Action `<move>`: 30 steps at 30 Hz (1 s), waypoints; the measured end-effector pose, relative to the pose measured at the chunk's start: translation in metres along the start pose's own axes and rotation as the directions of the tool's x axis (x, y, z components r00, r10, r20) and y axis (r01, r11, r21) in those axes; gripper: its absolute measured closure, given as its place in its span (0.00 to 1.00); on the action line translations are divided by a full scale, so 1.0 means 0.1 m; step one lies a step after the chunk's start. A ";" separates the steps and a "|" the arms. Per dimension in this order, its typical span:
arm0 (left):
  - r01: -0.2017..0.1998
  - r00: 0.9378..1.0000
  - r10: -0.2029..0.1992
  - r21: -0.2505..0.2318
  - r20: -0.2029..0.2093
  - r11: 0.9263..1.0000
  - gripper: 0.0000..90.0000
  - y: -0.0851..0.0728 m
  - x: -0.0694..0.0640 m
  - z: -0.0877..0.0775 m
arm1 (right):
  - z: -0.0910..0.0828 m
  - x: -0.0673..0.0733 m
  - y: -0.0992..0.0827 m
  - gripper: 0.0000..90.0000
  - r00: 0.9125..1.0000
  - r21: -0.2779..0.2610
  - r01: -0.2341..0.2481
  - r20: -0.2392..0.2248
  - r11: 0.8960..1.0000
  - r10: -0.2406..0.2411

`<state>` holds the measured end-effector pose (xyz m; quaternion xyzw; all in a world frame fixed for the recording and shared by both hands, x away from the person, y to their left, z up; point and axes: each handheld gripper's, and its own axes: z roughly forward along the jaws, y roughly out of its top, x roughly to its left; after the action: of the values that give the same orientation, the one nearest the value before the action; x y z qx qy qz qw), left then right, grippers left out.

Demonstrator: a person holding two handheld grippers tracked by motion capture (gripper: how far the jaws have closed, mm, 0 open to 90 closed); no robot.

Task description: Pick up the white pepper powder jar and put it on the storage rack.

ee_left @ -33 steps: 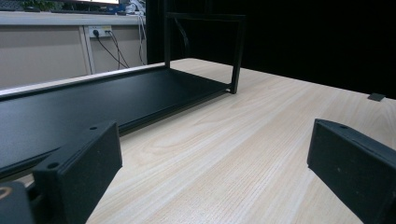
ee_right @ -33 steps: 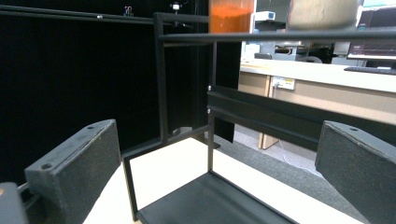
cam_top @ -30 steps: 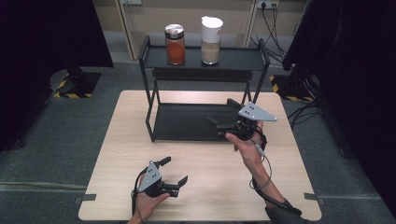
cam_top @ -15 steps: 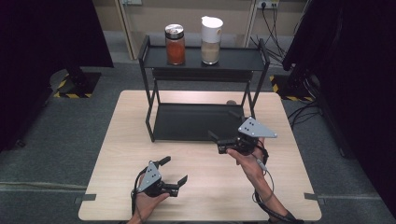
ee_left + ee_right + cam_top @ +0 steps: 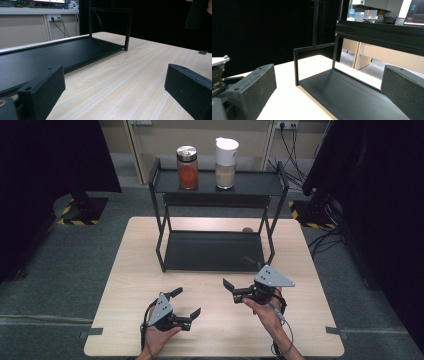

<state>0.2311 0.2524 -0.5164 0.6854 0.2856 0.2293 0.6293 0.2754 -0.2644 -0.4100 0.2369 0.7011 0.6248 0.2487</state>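
left gripper point(image 5: 186, 302): held low over the near part of the table point(image 5: 130, 270), jaws spread wide, nothing between them; the left gripper view shows bare wood in the gap
right gripper point(image 5: 233, 290): held above the table just in front of the rack's near edge, jaws apart, nothing between them; grey plate on top
rack point(image 5: 216, 190): black two-level metal shelf standing at the far middle of the table; lower shelf is bare
orange jar point(image 5: 187, 167): upright on the rack's top shelf, left of centre, metal lid on
white jar point(image 5: 226, 163): upright on the top shelf, just beside the orange jar on its right, white lid, pale filling
jars vs fingers: both jars stand well apart from both grippers, up on the top level, far side of the rack; neither gripper touches them
rack vs fingers: in the right gripper view the lower shelf point(image 5: 352, 97) lies straight ahead between the spread jaws, not touched; in the left gripper view it lies ahead and to the left
hands: left hand point(image 5: 157, 336) and right hand point(image 5: 265, 310) come in from the near table edge, each wrapped round its gripper
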 end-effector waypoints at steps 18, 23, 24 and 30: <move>-0.004 1.000 0.004 -0.001 -0.002 1.000 0.03 0.00 0.00 -0.01 | -0.07 0.16 -0.35 0.01 0.999 0.056 -0.039 -0.011 0.998 0.040; -0.005 1.000 0.005 -0.002 -0.002 1.000 0.03 0.00 0.00 -0.01 | -0.07 0.19 -0.44 0.00 0.998 0.077 -0.057 -0.011 0.995 0.058; -0.004 1.000 0.004 -0.002 -0.002 1.000 0.03 0.00 0.00 -0.01 | -0.07 0.19 -0.46 0.00 0.998 0.079 -0.057 -0.010 0.995 0.058; -0.006 1.000 0.006 -0.003 -0.002 1.000 0.03 0.00 0.00 -0.01 | -0.09 0.21 -0.54 0.00 0.997 0.087 -0.072 -0.012 0.994 0.074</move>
<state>0.2305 0.2533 -0.5159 0.6850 0.2839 0.2324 0.6294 0.2520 -0.2633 -0.4640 0.2681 0.7202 0.6045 0.2098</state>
